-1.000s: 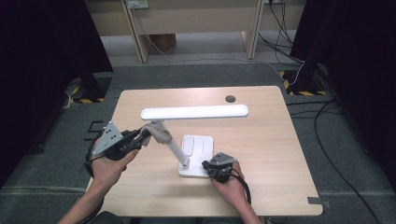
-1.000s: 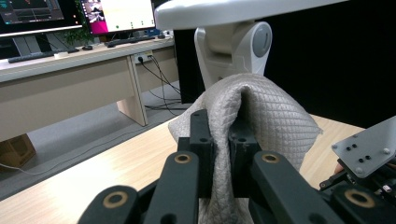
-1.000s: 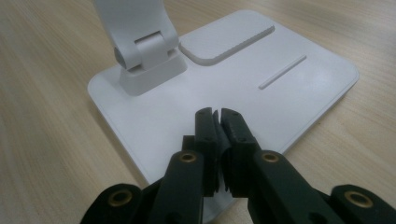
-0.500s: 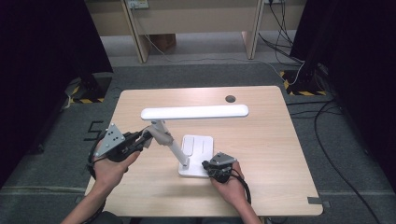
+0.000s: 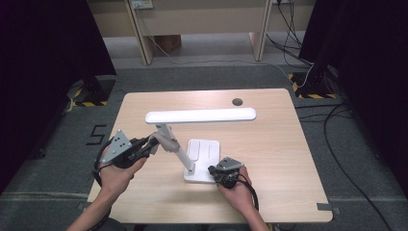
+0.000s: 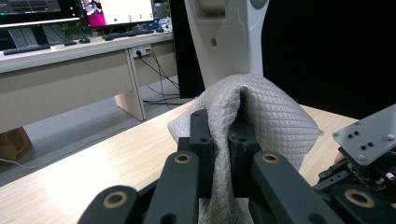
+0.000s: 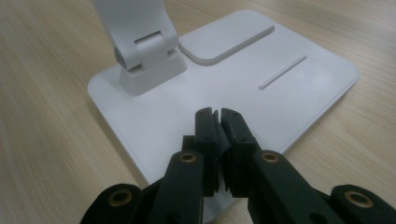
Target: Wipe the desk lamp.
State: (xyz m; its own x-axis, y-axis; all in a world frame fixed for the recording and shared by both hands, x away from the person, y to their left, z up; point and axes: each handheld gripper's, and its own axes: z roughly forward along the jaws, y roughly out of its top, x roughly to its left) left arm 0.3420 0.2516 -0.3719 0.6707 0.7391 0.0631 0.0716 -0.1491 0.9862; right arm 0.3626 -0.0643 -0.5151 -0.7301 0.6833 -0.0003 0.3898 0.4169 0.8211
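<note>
**Cloth on the lamp arm, a gripper on the lamp's foot**

The left gripper (image 5: 144, 147) is near the left edge of the table (image 5: 288, 159). Its jaws are closed on a grey cloth (image 6: 261, 116). The cloth is pressed against the white arm (image 5: 175, 149) of the lamp (image 5: 202, 115). In the left gripper view the cloth bulges up over the jaw tips, and the white arm rises right behind it.

The arm leans up from the base (image 5: 202, 161) toward the left. At the top, the long bar of the lamp lies flat and runs left to right over the middle of the table.

The base sits near the front edge, about in the middle. The right gripper (image 5: 222, 177) rests on the front right corner of the base. Its jaws are closed with nothing between them. In the right gripper view the jaw tips lie on the flat white base (image 7: 299, 79), with the hinge (image 7: 147, 56) just ahead on the left.

A small dark hole (image 5: 236, 102) is near the back edge, behind the bar.

The whole right side of the table is bare wood, and so is the back left corner. The lamp's arm stands between the two grippers. Beyond the back edge are the legs of a desk (image 5: 139, 29) and cables (image 5: 298, 24) on the floor.
</note>
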